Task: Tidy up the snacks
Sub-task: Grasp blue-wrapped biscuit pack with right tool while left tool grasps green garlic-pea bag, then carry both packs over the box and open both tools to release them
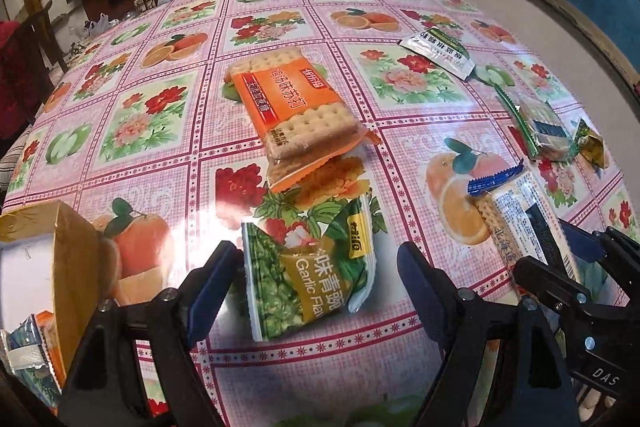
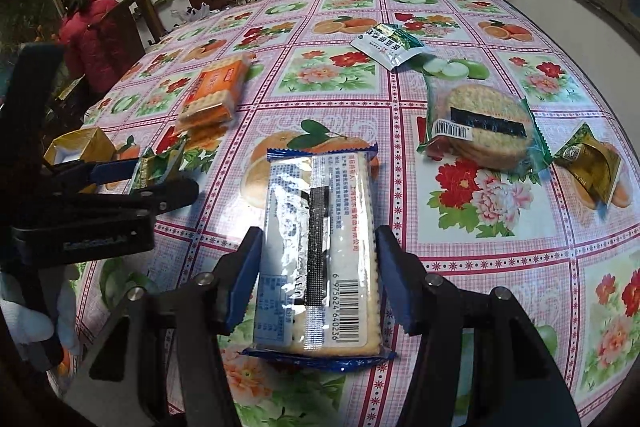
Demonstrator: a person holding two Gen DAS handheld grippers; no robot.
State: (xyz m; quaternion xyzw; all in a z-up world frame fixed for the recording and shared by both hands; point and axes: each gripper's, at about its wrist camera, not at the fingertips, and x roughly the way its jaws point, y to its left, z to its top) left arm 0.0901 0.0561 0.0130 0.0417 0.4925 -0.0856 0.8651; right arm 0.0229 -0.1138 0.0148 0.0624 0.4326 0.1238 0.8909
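Note:
My left gripper (image 1: 316, 267) is open around a green garlic pea packet (image 1: 308, 279) lying on the table; it also shows in the right wrist view (image 2: 154, 169). My right gripper (image 2: 318, 267) is open with its jaws on both sides of a blue-edged cracker pack (image 2: 320, 247), which also shows in the left wrist view (image 1: 520, 223). An orange cracker pack (image 1: 296, 103) lies further out. A gold box (image 1: 60, 267) stands at the left with packets inside.
A round biscuit pack (image 2: 484, 125), a gold-green packet (image 2: 588, 163) and a white-green sachet (image 2: 386, 45) lie on the right of the floral tablecloth (image 2: 480, 247). Chairs stand at the far edge. A person in red (image 2: 88, 35) sits beyond the left edge.

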